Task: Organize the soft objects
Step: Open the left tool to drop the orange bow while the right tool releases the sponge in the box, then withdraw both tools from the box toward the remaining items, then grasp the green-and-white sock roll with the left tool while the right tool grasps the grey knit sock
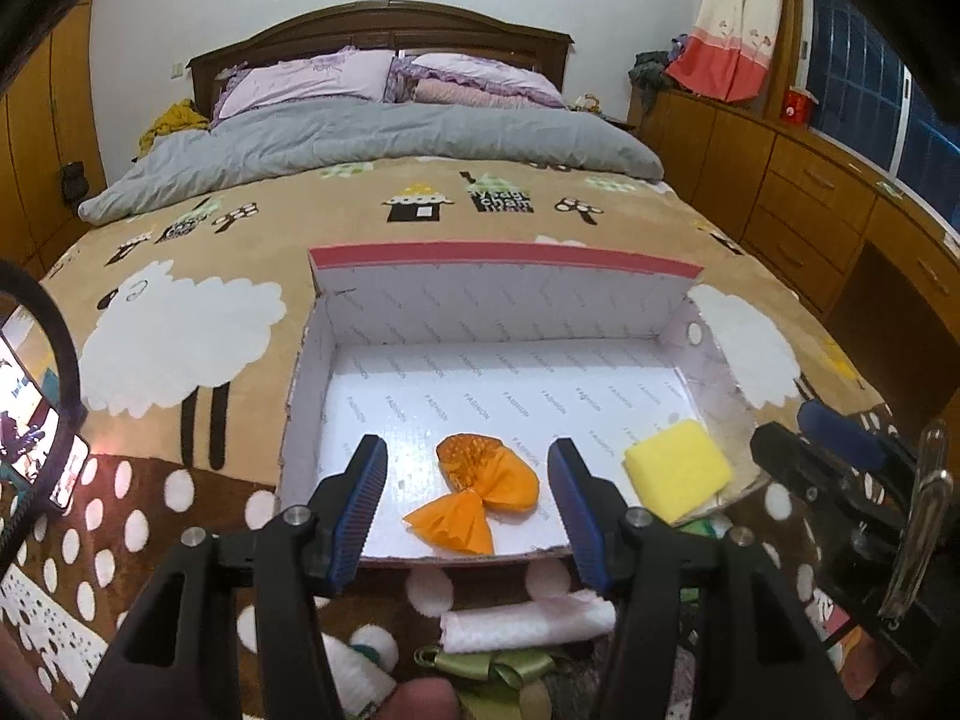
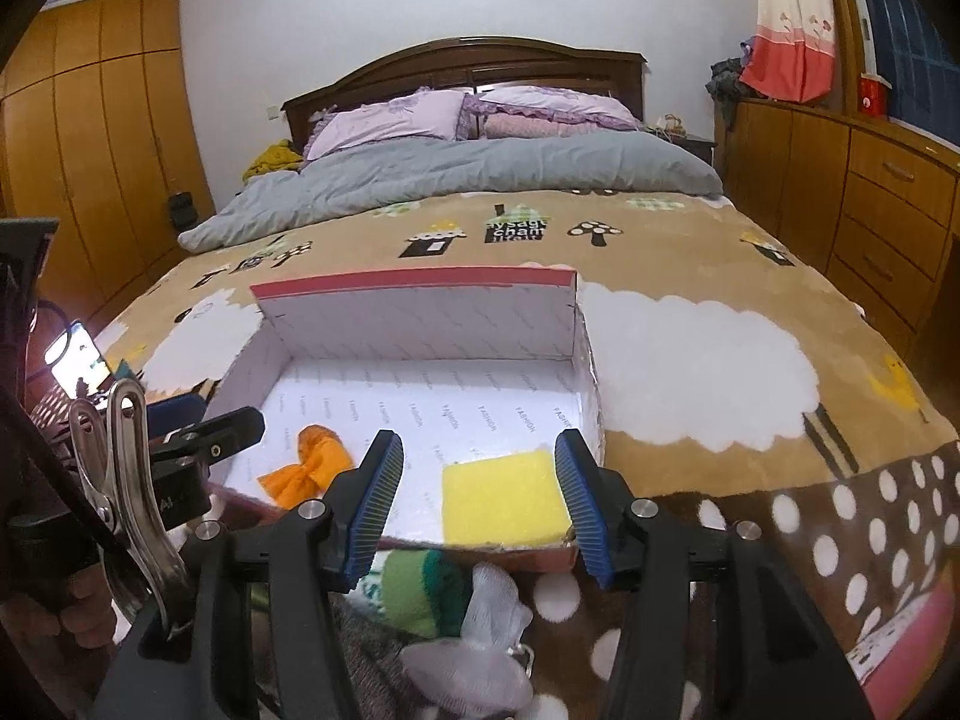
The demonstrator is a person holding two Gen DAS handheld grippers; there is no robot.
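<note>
Left wrist view. Open white box (image 1: 498, 324) on a brown blanket (image 1: 180, 480) printed with sheep, houses and dots; "FASHION" repeated in grey across the box floor and walls, pink strip along the far rim. On the blanket beyond the box, a house print with partly legible, upside-down lettering. Inside the box, near its front edge: orange fabric bow (image 1: 480, 495) at the middle, yellow sponge (image 1: 678, 468) in the right front corner. Left gripper (image 1: 468, 504) above the box's front edge, blue ribbed pads spread, bow seen between them but untouched, nothing pinched. In front of the box: rolled white cloth (image 1: 528, 627), green ribbon bow (image 1: 498, 669), white sock (image 1: 360, 672). Right of the box, the other gripper's black body with a steel clip (image 1: 918, 516). Left of the box, a lit phone screen (image 1: 36, 420), text unreadable.

Right wrist view. Same "FASHION" print on the box (image 2: 420, 324). Right gripper (image 2: 477, 498) over the box's front right corner, pads apart, sponge (image 2: 504, 498) lying between them on the box floor, not squeezed. Bow (image 2: 312, 465) in the box's left front part. In front of the box: green sock (image 2: 420, 594), grey mesh puff (image 2: 480, 648). Left of the box, 1 steel clip (image 2: 120, 480) on the left gripper's body.
</note>
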